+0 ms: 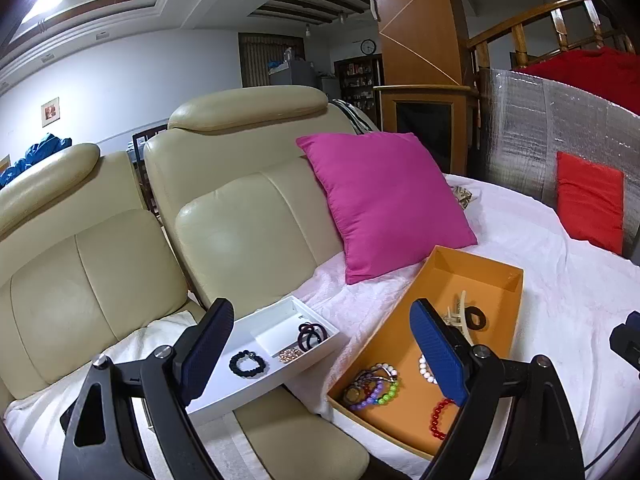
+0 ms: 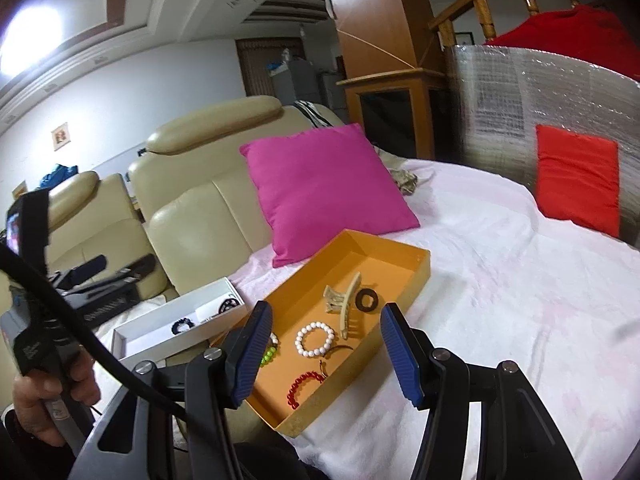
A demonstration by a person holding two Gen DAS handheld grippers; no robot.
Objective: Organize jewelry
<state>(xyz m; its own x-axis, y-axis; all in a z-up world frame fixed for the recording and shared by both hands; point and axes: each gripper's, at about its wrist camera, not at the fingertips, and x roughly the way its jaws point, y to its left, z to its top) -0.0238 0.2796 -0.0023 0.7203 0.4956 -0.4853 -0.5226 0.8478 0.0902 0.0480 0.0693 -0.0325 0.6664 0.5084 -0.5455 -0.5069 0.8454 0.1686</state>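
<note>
An orange box (image 1: 480, 276) (image 2: 304, 280) on the white blanket holds a white bead bracelet (image 2: 315, 339), a red bead bracelet (image 2: 302, 388) (image 1: 440, 420), a multicolour bead bracelet (image 1: 376, 390), a beige hair claw (image 2: 344, 304) and a black ring scrunchie (image 2: 367, 300) (image 1: 476, 318). A white divided tray (image 1: 256, 320) (image 2: 160, 320) to its left holds a black bead bracelet (image 1: 249, 364), a dark hair tie (image 1: 311, 334) and a gold chain (image 1: 291, 354). My left gripper (image 1: 320, 354) is open and empty above both containers. My right gripper (image 2: 326, 352) is open and empty over the orange box.
A magenta cushion (image 1: 384, 200) leans on the cream leather sofa (image 1: 248, 208) behind the box. A red cushion (image 1: 590, 200) rests against a silver foil panel (image 1: 540, 140) at the right. The left gripper body and the hand holding it show in the right wrist view (image 2: 52, 340).
</note>
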